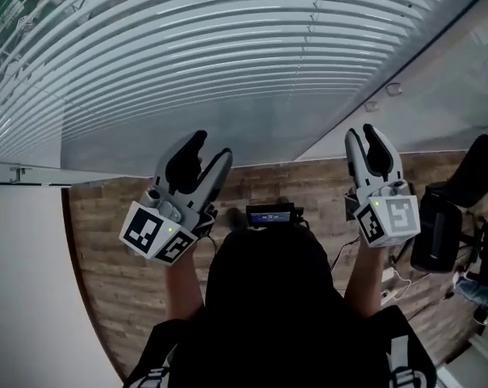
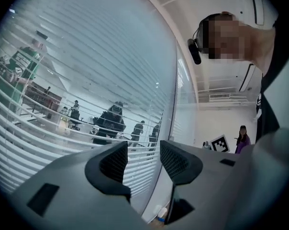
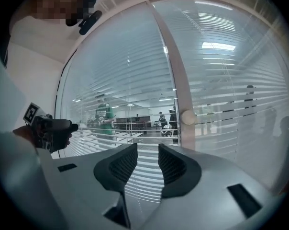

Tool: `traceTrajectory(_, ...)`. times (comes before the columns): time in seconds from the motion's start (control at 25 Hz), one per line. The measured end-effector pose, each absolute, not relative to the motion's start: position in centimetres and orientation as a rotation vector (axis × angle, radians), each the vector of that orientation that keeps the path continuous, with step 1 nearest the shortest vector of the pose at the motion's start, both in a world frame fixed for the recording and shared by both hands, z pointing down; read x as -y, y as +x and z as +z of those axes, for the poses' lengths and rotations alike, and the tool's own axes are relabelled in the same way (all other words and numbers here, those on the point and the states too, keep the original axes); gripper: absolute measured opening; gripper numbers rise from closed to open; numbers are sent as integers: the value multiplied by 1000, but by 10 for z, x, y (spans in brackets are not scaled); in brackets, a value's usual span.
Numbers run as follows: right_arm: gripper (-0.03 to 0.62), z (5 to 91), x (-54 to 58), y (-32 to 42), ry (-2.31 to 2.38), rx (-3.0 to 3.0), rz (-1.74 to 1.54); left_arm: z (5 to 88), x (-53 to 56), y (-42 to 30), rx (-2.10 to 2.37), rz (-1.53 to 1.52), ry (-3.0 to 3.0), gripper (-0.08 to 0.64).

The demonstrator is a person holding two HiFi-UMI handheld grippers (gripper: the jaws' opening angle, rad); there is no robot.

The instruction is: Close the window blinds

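Person faces window blinds on the far side, slats tilted w/ gaps you can see through. Left gripper and right gripper are both raised near blinds, not touching; jaws apart, nothing between. Round knob on frame ahead of right gripper.

Head view: looks steeply down from above the person's head onto the blinds and the wooden floor. Left and right gripper views — each roughly level along its own jaws, close to the blinds — share them with the head view.
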State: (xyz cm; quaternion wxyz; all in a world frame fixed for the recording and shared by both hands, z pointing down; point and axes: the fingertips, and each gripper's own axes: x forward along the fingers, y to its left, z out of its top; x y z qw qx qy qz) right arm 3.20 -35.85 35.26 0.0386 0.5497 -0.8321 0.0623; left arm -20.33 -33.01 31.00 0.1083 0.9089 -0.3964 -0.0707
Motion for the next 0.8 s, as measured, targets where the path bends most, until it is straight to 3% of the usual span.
traceTrajectory(0.8,121,357,380,46,1776,2432,76,306,358,-192,1089,-190,2748,210)
